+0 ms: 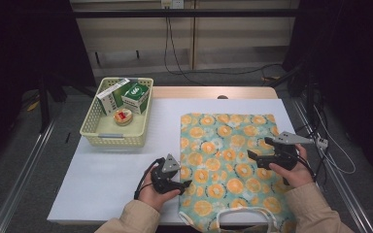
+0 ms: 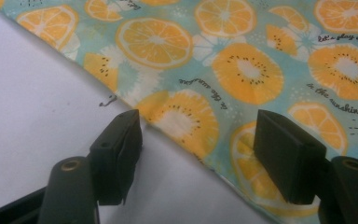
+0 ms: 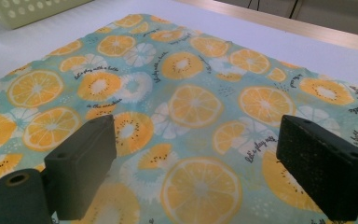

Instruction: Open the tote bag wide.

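Both grippers sit low over a printed fabric bag (image 1: 228,160) that lies flat on the right half of the white tabletop (image 1: 102,170), its white handles (image 1: 243,213) hanging at the near edge. Left gripper (image 2: 198,140) stands about half open astride the bag's left edge: one black jaw is over bare tabletop, its tip right at the hem, the other is over the print. Nothing is clamped between the pads, so it is released. From above it shows at the bag's near left side (image 1: 187,184). Right gripper (image 3: 193,158) has its jaws spread wide, with only cloth in view between them and nothing gripped; in the high view it hovers over the bag's right side (image 1: 253,156).

Cloth looks thin and smooth, pale turquoise with orange citrus slices, white flowers and small script lettering. Jaw pads are blocky, matte black, and finely ribbed on the inner face.

Toward the far left corner of the tabletop stands a pale yellow plastic basket (image 1: 111,140) with perforated walls, holding two green-and-white cartons (image 1: 126,94) and a small round item (image 1: 123,116).
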`<control>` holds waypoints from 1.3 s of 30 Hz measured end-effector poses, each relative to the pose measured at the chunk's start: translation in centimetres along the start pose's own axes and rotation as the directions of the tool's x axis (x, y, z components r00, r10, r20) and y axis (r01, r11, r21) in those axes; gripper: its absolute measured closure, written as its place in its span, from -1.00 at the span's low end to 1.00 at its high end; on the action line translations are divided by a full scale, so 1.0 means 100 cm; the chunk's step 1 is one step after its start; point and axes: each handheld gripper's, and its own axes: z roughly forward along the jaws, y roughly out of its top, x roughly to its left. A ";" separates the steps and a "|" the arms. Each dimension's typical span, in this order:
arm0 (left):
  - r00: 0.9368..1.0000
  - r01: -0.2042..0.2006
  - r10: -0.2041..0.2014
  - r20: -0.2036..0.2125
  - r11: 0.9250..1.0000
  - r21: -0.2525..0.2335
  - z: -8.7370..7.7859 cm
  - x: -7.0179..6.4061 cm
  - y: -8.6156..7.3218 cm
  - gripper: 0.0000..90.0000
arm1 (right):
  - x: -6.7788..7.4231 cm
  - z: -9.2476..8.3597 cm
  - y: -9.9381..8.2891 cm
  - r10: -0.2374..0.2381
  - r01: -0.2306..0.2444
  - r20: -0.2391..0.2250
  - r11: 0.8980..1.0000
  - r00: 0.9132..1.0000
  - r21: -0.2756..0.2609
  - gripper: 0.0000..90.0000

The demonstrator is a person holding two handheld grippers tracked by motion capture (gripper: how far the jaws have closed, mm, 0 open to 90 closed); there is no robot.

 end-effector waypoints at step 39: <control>0.985 0.171 -0.171 -0.002 0.985 -0.008 -0.007 0.032 0.023 1.00 | -0.006 -0.003 0.000 0.025 -0.025 -0.003 1.000 1.000 -0.015 -0.77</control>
